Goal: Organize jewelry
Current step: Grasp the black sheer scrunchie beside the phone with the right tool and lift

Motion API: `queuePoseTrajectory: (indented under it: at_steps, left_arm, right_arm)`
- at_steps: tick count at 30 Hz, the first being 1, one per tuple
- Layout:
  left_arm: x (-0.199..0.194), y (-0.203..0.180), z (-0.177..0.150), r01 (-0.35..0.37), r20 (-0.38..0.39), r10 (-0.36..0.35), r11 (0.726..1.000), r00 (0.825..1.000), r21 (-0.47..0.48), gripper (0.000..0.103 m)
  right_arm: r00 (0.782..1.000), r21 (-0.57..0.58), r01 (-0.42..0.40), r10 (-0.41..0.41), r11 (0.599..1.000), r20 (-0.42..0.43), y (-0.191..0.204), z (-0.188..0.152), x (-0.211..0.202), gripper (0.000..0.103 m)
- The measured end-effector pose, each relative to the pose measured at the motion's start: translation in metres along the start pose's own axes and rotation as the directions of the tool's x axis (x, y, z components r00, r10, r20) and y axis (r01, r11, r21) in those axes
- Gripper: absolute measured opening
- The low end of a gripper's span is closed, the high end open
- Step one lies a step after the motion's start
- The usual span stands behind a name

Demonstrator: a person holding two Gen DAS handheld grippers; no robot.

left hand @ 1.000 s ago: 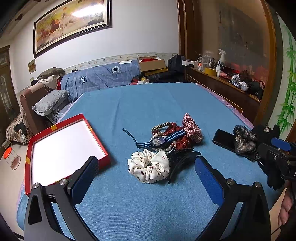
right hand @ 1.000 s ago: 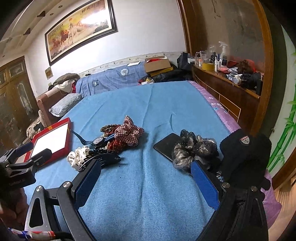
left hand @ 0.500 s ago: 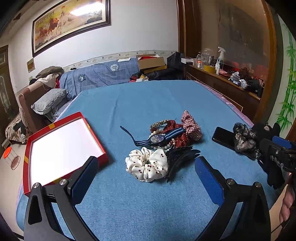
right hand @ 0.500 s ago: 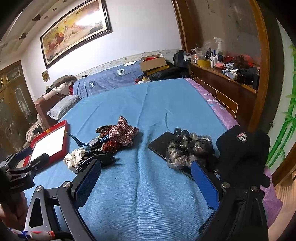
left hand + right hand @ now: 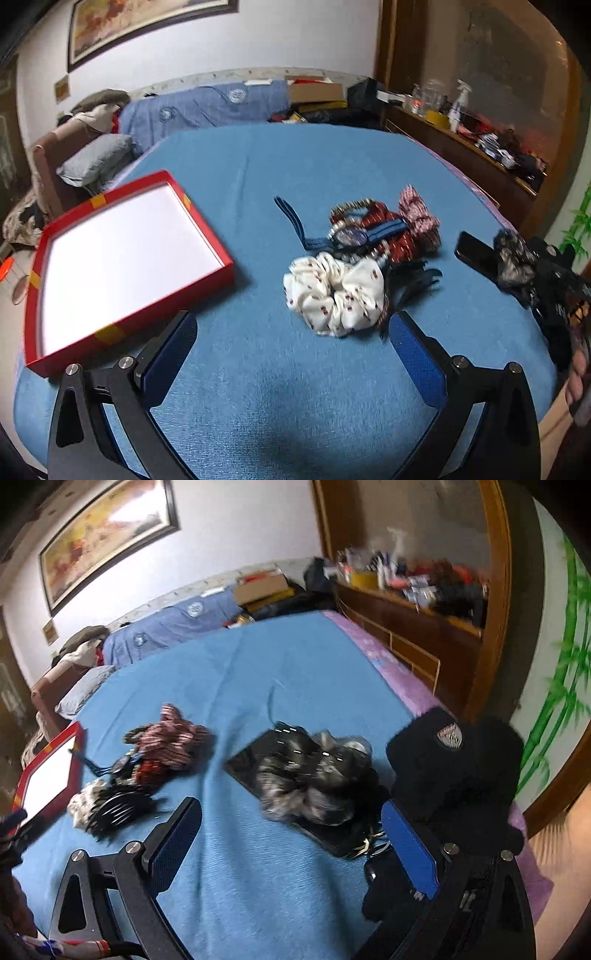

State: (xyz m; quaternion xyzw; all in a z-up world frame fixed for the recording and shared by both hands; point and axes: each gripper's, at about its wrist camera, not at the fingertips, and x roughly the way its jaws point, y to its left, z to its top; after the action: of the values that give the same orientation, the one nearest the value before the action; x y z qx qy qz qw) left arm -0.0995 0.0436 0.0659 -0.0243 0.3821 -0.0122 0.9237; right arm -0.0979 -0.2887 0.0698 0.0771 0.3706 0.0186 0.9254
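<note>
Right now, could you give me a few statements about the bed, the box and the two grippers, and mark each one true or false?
1. The red box holds nothing that shows; its white inside is bare. True.
2. The left gripper is shut on the white scrunchie. False: its jaws stand wide open, short of the scrunchie.
3. The watch lies in the pile beyond the white scrunchie. True.
4. The grey scrunchie lies inside the red box. False: it rests on a dark phone on the blue bedspread.
5. The right gripper holds the black cap. False: it is open and holds nothing.
</note>
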Motion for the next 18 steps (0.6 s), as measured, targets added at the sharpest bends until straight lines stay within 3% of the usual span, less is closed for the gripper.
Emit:
queuePoseTrajectory:
  at_steps: [6, 11, 12, 14, 18]
  left_arm:
    - [0.011, -0.004, -0.003, 0.074, -0.045, -0.073, 0.997, 0.996, 0.021, 0.103]
    - [0.019, -0.009, -0.004, 0.082, -0.070, -0.079, 0.996, 0.994, 0.037, 0.103]
    - [0.020, -0.009, -0.003, 0.081, -0.076, -0.078, 0.996, 0.994, 0.036, 0.103]
    - [0.023, -0.011, -0.003, 0.081, -0.087, -0.077, 0.996, 0.993, 0.038, 0.103]
    - [0.025, -0.015, 0.000, 0.097, -0.084, -0.092, 0.994, 0.992, 0.054, 0.103]
  right_arm:
    - [0.999, 0.036, 0.015, -0.013, 0.999, -0.039, -0.014, 0.009, 0.030, 0.100]
    - [0.998, 0.033, 0.019, -0.017, 0.999, -0.067, -0.014, 0.011, 0.048, 0.095]
    - [0.997, 0.025, 0.025, -0.024, 0.999, -0.068, -0.013, 0.011, 0.050, 0.081]
    - [0.996, 0.012, 0.029, -0.028, 1.000, -0.087, -0.012, 0.010, 0.056, 0.040]
    - [0.998, 0.041, -0.013, 0.015, 0.999, -0.062, -0.017, 0.007, 0.052, 0.024]
